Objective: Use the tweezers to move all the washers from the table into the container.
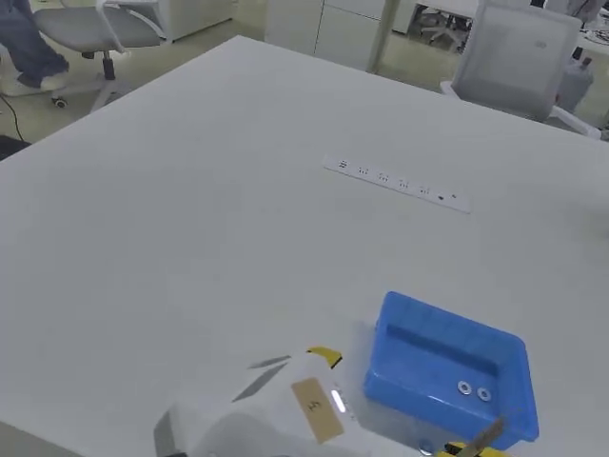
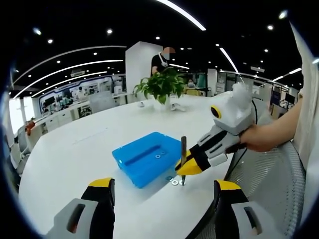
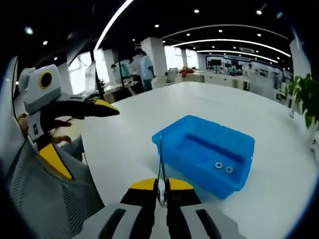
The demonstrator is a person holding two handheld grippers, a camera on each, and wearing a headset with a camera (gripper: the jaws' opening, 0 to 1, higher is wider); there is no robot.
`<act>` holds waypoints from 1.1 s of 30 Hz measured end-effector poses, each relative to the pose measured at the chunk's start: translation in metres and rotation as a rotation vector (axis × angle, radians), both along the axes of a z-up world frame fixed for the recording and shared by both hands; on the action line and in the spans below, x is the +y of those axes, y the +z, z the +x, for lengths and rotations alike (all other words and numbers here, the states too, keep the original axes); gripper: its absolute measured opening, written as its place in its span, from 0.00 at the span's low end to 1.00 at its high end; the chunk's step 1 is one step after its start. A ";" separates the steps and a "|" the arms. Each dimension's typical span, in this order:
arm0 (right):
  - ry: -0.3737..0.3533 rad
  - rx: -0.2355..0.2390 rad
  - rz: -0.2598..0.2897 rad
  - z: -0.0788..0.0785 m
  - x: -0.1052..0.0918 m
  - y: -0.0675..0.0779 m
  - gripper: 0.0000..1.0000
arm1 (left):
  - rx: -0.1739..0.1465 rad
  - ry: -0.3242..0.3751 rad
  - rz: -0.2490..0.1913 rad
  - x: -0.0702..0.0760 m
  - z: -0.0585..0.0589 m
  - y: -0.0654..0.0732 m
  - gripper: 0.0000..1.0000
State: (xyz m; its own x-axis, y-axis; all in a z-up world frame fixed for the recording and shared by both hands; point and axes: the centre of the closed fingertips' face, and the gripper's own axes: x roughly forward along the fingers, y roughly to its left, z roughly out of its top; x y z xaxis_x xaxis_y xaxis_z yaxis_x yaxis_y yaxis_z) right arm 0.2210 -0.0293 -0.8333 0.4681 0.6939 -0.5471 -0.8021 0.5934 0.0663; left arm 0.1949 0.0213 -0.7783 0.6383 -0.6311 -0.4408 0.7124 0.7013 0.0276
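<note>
Two washers point(image 3: 218, 165) lie in the container point(image 3: 199, 144). The right gripper point(image 3: 159, 185) has its jaws clamped on the tweezers point(image 3: 160, 159), whose tip points down at a washer point(image 2: 175, 181) on the desk point(image 2: 75, 149), just beside the container. The left gripper point(image 2: 164, 183) holds nothing, jaws wide apart. At least one washer is left to move, so the task looks partly done.

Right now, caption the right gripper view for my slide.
Right claw shut on tweezers before blue container holding two washers.

We see a white desk point(image 1: 190, 238) bearing a blue container point(image 1: 447, 328) near its edge, and a socket strip point(image 1: 395, 184) well beyond.
</note>
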 end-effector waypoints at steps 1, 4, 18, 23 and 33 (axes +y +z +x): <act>0.008 -0.008 -0.018 -0.001 0.000 0.000 0.03 | -0.002 0.000 0.002 0.000 0.000 0.000 0.83; 0.010 -0.002 -0.023 -0.001 -0.002 -0.001 0.03 | -0.007 0.005 0.004 0.001 0.001 0.001 0.83; -0.071 0.048 0.099 0.006 -0.006 0.021 0.03 | -0.011 0.023 -0.013 0.003 0.002 0.003 0.83; -0.093 0.015 0.146 0.020 -0.009 0.045 0.03 | -0.011 0.023 -0.018 0.003 0.002 0.004 0.83; -0.139 -0.016 0.292 0.060 -0.004 0.083 0.03 | -0.006 0.035 -0.024 0.005 0.003 0.004 0.82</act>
State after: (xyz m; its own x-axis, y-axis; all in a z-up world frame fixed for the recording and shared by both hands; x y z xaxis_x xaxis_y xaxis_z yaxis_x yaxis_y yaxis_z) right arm 0.2812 -0.0337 -0.7506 0.5759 0.7498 -0.3260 -0.7173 0.6546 0.2385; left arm 0.1976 0.0259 -0.7743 0.6625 -0.6191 -0.4217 0.6876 0.7259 0.0146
